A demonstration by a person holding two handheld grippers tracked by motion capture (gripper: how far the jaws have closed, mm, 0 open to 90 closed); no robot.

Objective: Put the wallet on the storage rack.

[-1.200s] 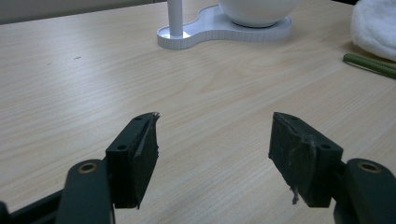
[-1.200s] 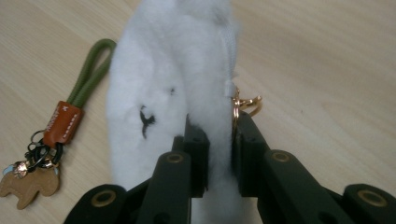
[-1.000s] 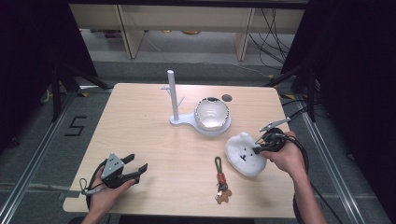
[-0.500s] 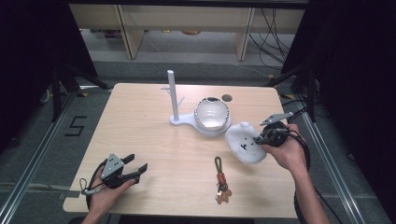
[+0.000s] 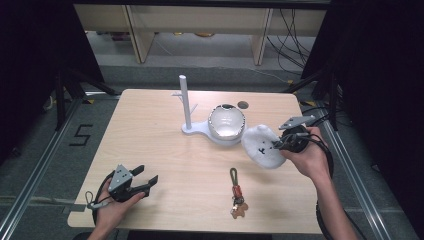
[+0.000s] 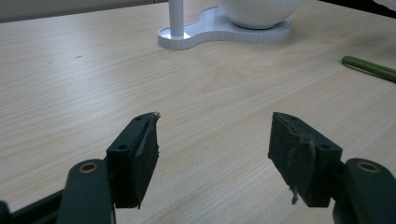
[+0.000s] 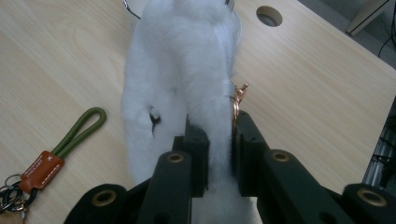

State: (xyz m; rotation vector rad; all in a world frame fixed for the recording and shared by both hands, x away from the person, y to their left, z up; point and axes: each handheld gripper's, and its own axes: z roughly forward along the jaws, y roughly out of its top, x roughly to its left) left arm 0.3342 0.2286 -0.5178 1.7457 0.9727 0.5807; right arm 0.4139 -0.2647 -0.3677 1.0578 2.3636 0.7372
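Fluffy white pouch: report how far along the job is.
Done: the right gripper is shut on the fluffy white pouch, which looks lifted off the table beside the white stand.
In hand: carrying it; a gold clasp shows at its edge.
Left: probably setting or hanging it somewhere. The left gripper is open, idle.

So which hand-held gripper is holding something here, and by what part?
The right hand-held gripper is shut on the white fluffy pouch, pinching its edge beside the gold clasp. The left hand-held gripper is open and holds nothing.
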